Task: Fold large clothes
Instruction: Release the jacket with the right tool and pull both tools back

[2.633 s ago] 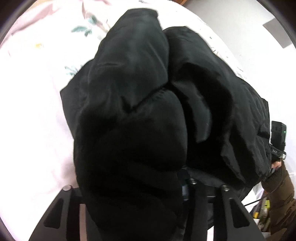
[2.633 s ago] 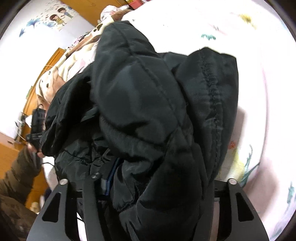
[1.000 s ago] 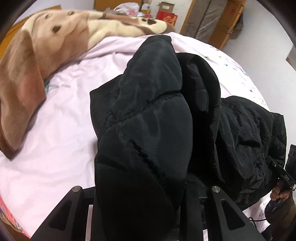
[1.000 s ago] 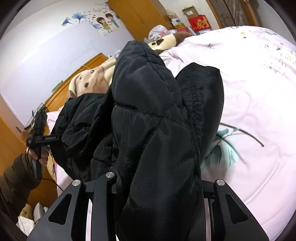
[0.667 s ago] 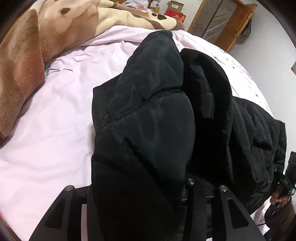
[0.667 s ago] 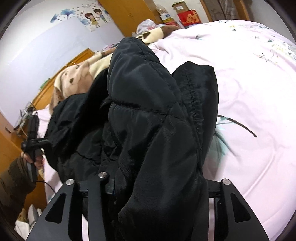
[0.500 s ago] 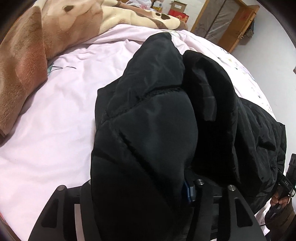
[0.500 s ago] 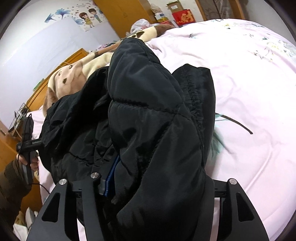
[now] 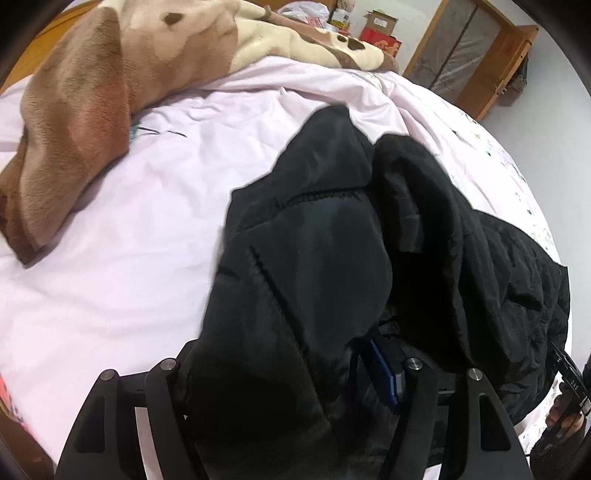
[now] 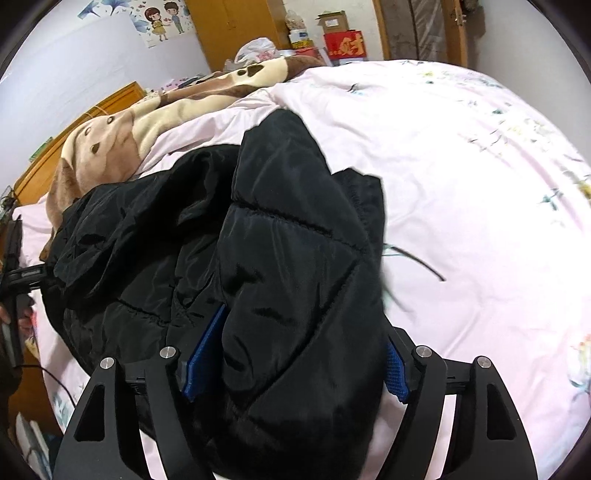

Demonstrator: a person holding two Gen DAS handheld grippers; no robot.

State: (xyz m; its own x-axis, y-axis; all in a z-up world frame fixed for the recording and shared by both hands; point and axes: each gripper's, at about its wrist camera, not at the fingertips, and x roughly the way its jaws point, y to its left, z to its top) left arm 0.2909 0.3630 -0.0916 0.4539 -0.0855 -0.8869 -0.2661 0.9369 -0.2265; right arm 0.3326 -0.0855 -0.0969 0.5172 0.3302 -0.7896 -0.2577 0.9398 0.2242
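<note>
A black puffer jacket [image 9: 314,266] lies bunched on the pink bed sheet [image 9: 110,280]. My left gripper [image 9: 284,373] straddles a thick fold of it. Its jaws are opening; the right blue pad [image 9: 384,373] shows bare beside the cloth, and the left finger is hidden under the jacket. In the right wrist view the same jacket [image 10: 295,266] sits between the opening jaws of my right gripper [image 10: 301,362], both blue pads [image 10: 207,350] exposed at its sides. Each view catches the other gripper, held in a hand, at the picture's edge [image 9: 569,391] [image 10: 14,273].
A brown and cream dog-print blanket [image 9: 92,110] [image 10: 147,125] lies heaped at the head of the bed. Beyond it stand a wooden headboard [image 10: 85,122], a wardrobe [image 10: 236,26], cardboard boxes and a red box [image 10: 345,44]. Flower-printed sheet [image 10: 480,221] spreads out to the right.
Both grippers' jaws have spread apart and their blue pads have come into sight. The jacket fold has sagged lower onto the bed between them.
</note>
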